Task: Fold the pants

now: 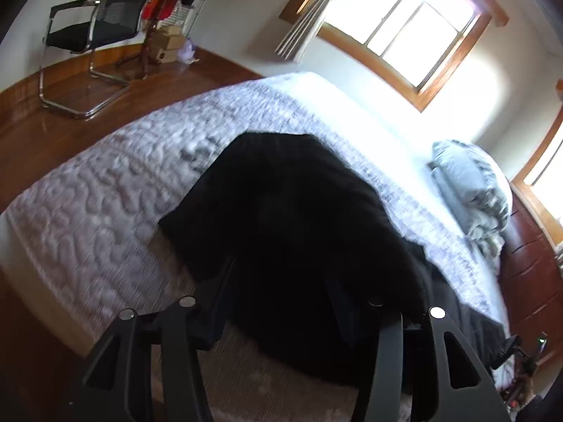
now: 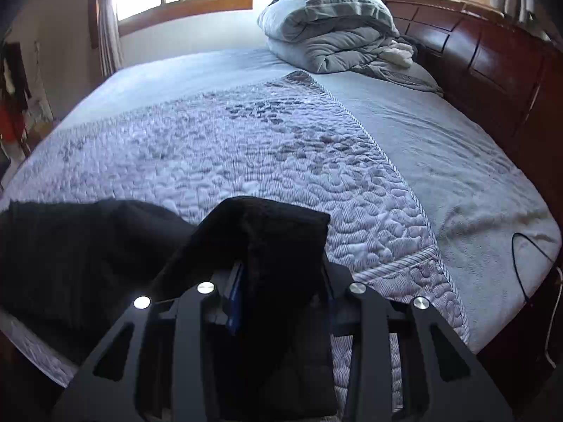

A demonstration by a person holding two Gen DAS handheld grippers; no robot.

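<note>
Both claws are letting go: left claw (image 1: 281, 281) standing apart over the pants (image 1: 281, 211). Right claw (image 2: 281, 281) is parted, cloth lying between. I'd be backing out low, not dragging the fold across the bed (image 2: 246, 147).

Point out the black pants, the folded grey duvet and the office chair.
black pants (image 1: 288, 211), left wrist view, middle of the spread fabric.
folded grey duvet (image 2: 327, 24), right wrist view, its upper fold.
office chair (image 1: 82, 33), left wrist view, its black seat.
</note>
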